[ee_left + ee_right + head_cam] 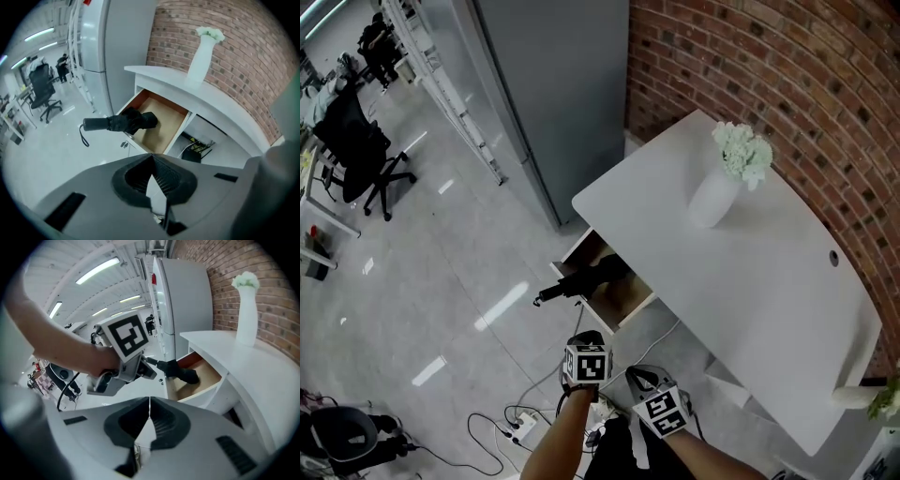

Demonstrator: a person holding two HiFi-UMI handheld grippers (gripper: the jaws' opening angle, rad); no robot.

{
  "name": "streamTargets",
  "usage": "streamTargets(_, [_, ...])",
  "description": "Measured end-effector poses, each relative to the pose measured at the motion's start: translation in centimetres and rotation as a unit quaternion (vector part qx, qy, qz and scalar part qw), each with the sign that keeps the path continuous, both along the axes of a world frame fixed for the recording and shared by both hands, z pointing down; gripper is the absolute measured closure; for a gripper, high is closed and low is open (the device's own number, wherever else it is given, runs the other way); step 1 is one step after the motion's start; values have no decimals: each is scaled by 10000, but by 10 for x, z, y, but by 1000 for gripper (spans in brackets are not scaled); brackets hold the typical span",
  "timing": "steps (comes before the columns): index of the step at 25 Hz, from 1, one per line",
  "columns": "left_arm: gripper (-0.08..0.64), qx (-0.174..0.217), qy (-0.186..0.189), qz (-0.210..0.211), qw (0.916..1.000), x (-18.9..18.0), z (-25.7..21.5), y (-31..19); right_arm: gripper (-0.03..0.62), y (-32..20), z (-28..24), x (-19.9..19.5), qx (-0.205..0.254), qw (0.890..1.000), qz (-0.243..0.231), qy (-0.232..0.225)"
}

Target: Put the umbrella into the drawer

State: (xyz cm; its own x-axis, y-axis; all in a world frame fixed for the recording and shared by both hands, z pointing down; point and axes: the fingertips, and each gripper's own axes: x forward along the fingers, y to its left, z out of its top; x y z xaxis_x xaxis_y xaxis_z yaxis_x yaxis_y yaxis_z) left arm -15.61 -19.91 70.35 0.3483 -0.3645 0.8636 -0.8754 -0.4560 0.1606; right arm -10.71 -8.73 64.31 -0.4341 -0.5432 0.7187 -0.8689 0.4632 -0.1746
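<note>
In the open drawer (630,300), folded black umbrella (586,278) rests across front edge, handle out toward 8 o'clock. Left gripper (152,164), right gripper (149,404): both closed, empty.

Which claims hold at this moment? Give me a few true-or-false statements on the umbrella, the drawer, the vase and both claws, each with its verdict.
1. The drawer is open. True.
2. The umbrella lies wholly inside the drawer. False: its handle end sticks out past the drawer's edge, over the floor.
3. The left claw is shut on the umbrella. False: its jaws are together with nothing between them, and the umbrella lies apart from it.
4. A white vase stands upright on the desk. True.
5. The right claw is shut and empty. True.
</note>
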Motion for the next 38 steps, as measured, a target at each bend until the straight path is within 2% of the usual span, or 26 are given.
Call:
streamTargets(4, [554, -525, 505, -352, 9967, 6, -17, 31, 575, -2, -20, 8, 74, 9999, 93, -11])
streamTargets(10, [554, -925, 1133, -661, 9870, 23, -50, 54, 575, -1, -50, 12, 112, 9997, 3, -227])
streamTargets(13, [554, -872, 1254, -696, 9858, 26, -71, 52, 575, -4, -66, 11, 172, 9991, -68, -389])
streamTargets(16, [554, -918, 1483, -915, 9804, 29, -88, 55, 575, -5, -79, 10, 229, 9983, -166, -516])
streamTargets(20, [554, -929, 1993, -1262, 9673, 39, -117, 64, 575, -7, -102, 11, 344, 9959, -305, -782])
streamTargets(23, [552, -793, 2372, -1570, 9554, 42, -141, 64, 575, -15, -120, 14, 498, 9941, -444, -859])
streamTargets(25, [554, -611, 2395, -1688, 9542, 42, -154, 65, 575, -17, -128, 17, 559, 9930, -547, -881])
streamTargets(29, [554, -173, 2077, -1814, 9611, 29, -167, 69, 575, -18, -140, 18, 659, 9909, -669, -963])
streamTargets(35, [554, 221, 2020, -2117, 9560, 20, -185, 82, 575, -19, -155, 20, 811, 9868, -879, -1096])
streamTargets(38, [554, 359, 1887, -2079, 9591, 21, -190, 89, 575, -24, -163, 25, 921, 9847, -962, -1125])
